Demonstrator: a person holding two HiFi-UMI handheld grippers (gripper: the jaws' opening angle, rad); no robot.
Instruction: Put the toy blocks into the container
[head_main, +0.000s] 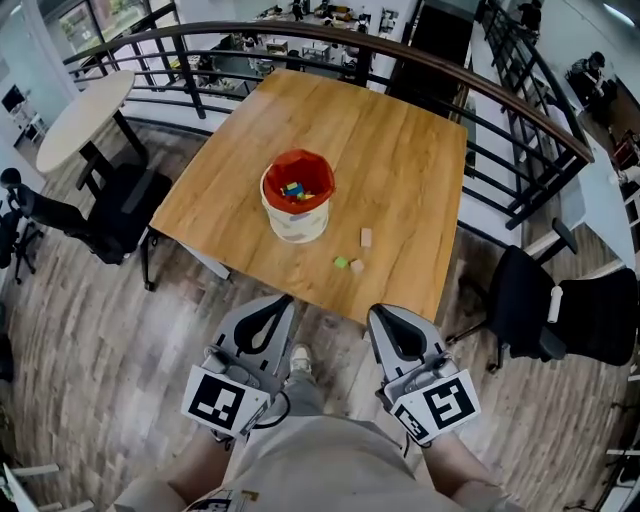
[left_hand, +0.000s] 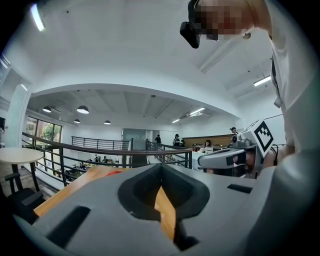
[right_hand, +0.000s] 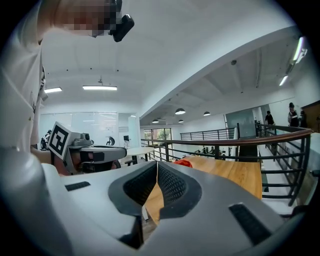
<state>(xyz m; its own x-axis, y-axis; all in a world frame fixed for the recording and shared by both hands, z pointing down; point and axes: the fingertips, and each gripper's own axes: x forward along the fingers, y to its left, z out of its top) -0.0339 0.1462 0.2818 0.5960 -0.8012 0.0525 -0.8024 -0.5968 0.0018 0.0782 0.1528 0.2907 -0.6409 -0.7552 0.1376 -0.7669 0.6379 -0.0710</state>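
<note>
A square wooden table (head_main: 400, 150) stands on the plank floor (head_main: 90, 300) of a mezzanine. A black railing (head_main: 520, 120) curves round its far sides. A round white table (head_main: 80, 115) sits off to the left. Two black chairs flank the wooden table, one at the left (head_main: 125, 205) and one at the right (head_main: 535, 300).

One container (head_main: 296, 215) stands near the table's middle. It is a pale bucket with a red-orange rim and holds small blue, yellow and green pieces. Three loose toy blocks lie on the table to its near right. A beige block (head_main: 366, 237) stands upright, and nearer the edge a green block (head_main: 341, 262) lies just beside a pinkish block (head_main: 357, 266).

Two grippers hover short of the table's near edge, apart from the blocks. The left gripper (head_main: 283, 303) is clenched on nothing, its jaws meeting at the tip. The right gripper (head_main: 378, 315) is likewise closed and empty.
</note>
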